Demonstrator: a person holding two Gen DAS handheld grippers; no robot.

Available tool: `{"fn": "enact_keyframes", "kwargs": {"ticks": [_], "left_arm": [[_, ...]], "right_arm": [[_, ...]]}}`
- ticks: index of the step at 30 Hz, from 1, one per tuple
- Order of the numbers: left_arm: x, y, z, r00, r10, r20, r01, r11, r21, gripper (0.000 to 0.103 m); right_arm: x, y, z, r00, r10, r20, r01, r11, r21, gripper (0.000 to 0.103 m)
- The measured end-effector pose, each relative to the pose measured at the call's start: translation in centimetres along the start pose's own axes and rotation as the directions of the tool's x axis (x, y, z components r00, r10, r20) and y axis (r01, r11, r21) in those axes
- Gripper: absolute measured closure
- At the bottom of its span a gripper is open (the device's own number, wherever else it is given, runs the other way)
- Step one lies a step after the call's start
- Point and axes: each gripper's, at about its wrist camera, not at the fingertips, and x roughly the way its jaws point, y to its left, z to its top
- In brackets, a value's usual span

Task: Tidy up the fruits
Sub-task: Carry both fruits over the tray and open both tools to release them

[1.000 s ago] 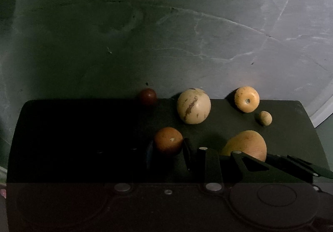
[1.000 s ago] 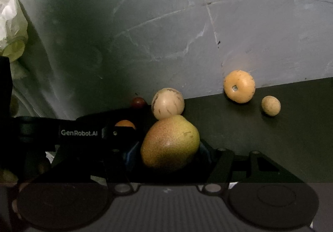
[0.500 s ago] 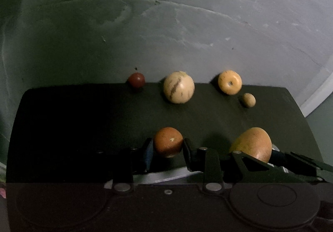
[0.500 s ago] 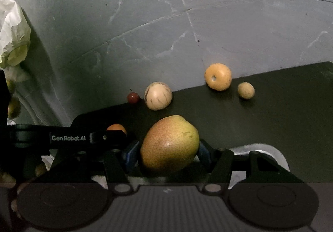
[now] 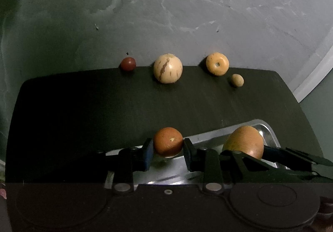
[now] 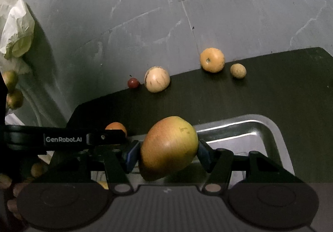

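Note:
My left gripper (image 5: 168,144) is shut on a small orange fruit (image 5: 168,142), held above the near-left part of a metal tray (image 5: 264,128). My right gripper (image 6: 169,148) is shut on a large yellow-red mango (image 6: 169,146) over the same tray (image 6: 249,125); this mango (image 5: 244,141) shows at the right in the left wrist view. The orange fruit (image 6: 115,127) peeks over the left gripper's arm in the right wrist view. Along the far edge of the dark mat (image 5: 104,107) lie a small red fruit (image 5: 128,63), a striped pale melon (image 5: 167,68), a yellow-orange fruit (image 5: 217,63) and a small tan fruit (image 5: 237,80).
A grey marbled wall (image 5: 166,13) rises just behind the mat. At the left of the right wrist view hangs a white plastic bag (image 6: 14,24) with greenish fruits (image 6: 13,98) below it. A pale strip (image 5: 312,73) runs at the far right.
Both grippers have pulled back and risen with their fruits; the row of fruits looks farther away and the metal tray has come into view beneath them.

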Motion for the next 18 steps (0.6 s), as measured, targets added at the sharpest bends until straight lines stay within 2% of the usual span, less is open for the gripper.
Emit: {"fn": "enact_keyframes", "kwargs": {"ticks": [18], "left_arm": [[-0.5,0.8,-2.3,0.999,-0.009,-0.045,0.011,0.999,0.044,0.07]], "right_arm": [[0.4,0.3,-2.3,1.0,-0.017,-0.02,0.017,1.0,0.001,0.041]]}}
